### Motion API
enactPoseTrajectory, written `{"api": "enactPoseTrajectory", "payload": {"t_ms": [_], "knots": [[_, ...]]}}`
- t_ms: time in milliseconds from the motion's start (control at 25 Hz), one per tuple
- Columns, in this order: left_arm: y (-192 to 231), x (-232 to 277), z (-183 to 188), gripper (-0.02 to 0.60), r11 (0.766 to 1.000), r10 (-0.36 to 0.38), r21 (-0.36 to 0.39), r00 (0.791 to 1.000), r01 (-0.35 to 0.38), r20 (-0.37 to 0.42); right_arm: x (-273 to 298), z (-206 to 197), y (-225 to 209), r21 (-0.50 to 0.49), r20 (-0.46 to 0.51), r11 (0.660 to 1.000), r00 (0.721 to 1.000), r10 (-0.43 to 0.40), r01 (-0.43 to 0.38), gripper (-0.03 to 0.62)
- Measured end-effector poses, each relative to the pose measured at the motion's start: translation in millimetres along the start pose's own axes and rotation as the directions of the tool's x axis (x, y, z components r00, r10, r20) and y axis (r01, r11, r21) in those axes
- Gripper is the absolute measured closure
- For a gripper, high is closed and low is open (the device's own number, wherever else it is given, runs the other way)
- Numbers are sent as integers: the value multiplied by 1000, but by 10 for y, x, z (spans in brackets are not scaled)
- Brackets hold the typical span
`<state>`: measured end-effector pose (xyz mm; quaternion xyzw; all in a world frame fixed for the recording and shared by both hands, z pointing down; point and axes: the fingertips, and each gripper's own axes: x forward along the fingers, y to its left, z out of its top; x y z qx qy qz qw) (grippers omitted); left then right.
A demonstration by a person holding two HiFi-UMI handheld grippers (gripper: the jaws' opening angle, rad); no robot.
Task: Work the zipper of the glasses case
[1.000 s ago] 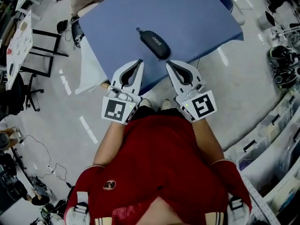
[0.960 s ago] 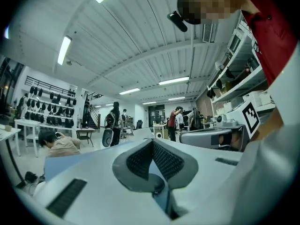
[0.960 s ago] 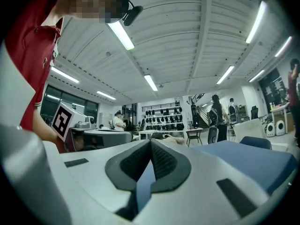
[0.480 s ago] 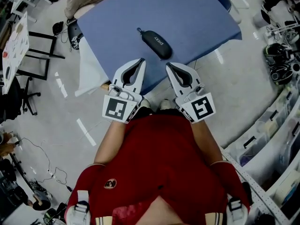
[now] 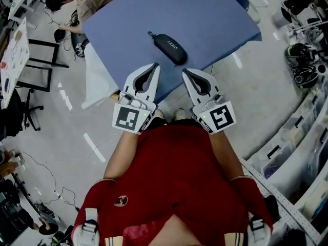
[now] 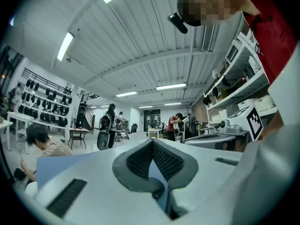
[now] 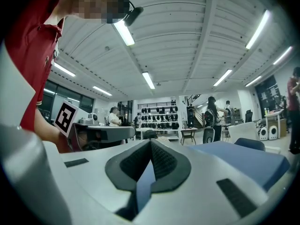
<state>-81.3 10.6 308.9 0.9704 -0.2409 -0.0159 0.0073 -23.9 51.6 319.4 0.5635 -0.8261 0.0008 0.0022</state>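
While both grippers hung level at the near edge of the blue table (image 5: 215, 12), the glasses case (image 5: 170, 48) lay flat on the cloth-covered top, close to that edge and just beyond the two tips. It was dark and oval. In the head view its long axis ran on a diagonal from upper left to lower right. A thin zipper pull (image 5: 150, 34) stuck out of the upper-left end, pointing away from the person and toward their left. The rounded lower-right end lay nearest the right gripper (image 5: 185, 71). Pale lettering showed along its upper face.

Neither tool touched the case. The left gripper (image 5: 154, 65) had its jaws pressed together with nothing in them, and its own view showed the ribbed pads (image 6: 140, 159) meeting at the tip. The right gripper's jaws were likewise together and empty, their pads (image 7: 161, 161) closed to a point in its own view. The case sat ahead of the gap between the two tips, apart from both.
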Motion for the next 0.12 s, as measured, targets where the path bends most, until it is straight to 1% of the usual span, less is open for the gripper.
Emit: {"api": "enactPoseTrajectory", "payload": {"t_ms": [120], "knots": [[9,9,-1,574,1000,-1,-1,1000,1,1,10,-16,-4,1,-1,1000,1000,2,-2,595]]}}
